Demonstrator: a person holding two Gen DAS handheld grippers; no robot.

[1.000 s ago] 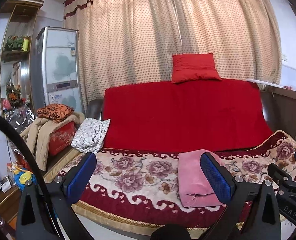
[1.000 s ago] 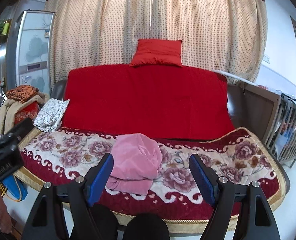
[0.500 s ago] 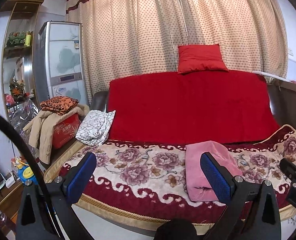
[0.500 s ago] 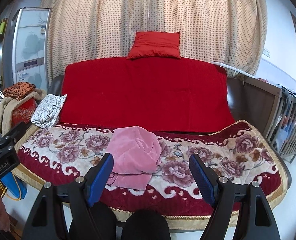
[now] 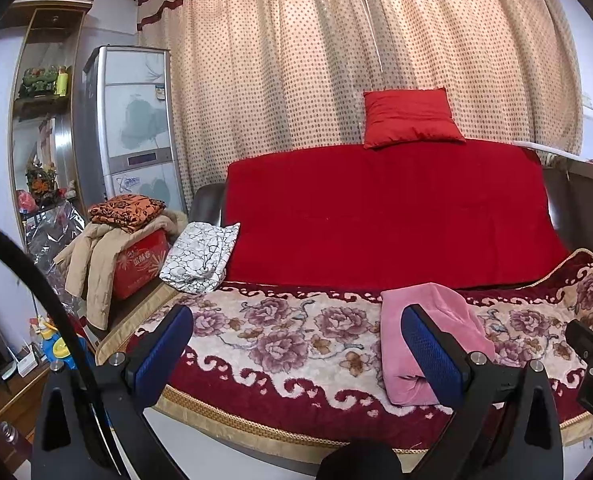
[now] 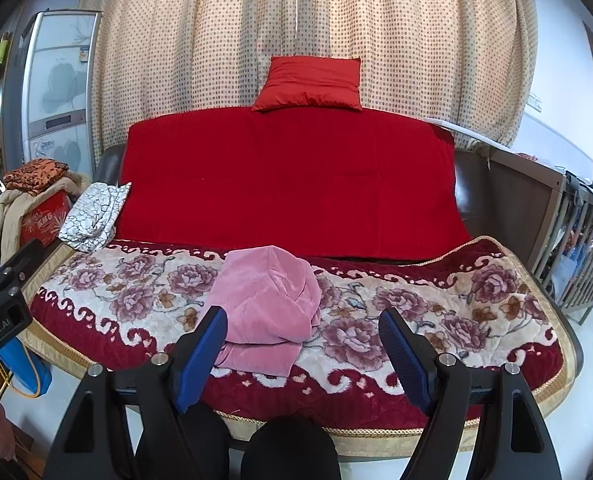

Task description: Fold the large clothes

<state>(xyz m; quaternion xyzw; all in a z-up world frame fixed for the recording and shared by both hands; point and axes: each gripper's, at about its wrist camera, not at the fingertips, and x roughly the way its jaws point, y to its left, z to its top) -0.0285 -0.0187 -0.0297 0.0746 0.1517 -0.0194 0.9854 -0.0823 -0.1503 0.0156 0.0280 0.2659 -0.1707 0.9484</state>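
Observation:
A pink garment (image 6: pixel 266 304) lies folded into a compact bundle on the flowered blanket (image 6: pixel 436 308) that covers the sofa seat. In the left wrist view the same pink garment (image 5: pixel 436 340) sits right of centre, partly behind the right finger. My left gripper (image 5: pixel 296 320) hangs open in front of the sofa edge, with nothing between its blue pads. My right gripper (image 6: pixel 302 322) is also open and empty, a short way back from the bundle. Neither gripper touches the cloth.
A red cover (image 6: pixel 288 176) drapes the sofa back, with a red cushion (image 6: pixel 310 84) on top. At the left end lie a white patterned cloth (image 5: pixel 200 256), a red box (image 5: pixel 140 264) with a beige coat and an orange cloth. A wooden rail (image 6: pixel 576 240) stands right.
Both views have tilted and drawn back slightly, so the sofa and pink bundle sit a little higher and farther in frame. The bundle has not moved and both grippers stay open.

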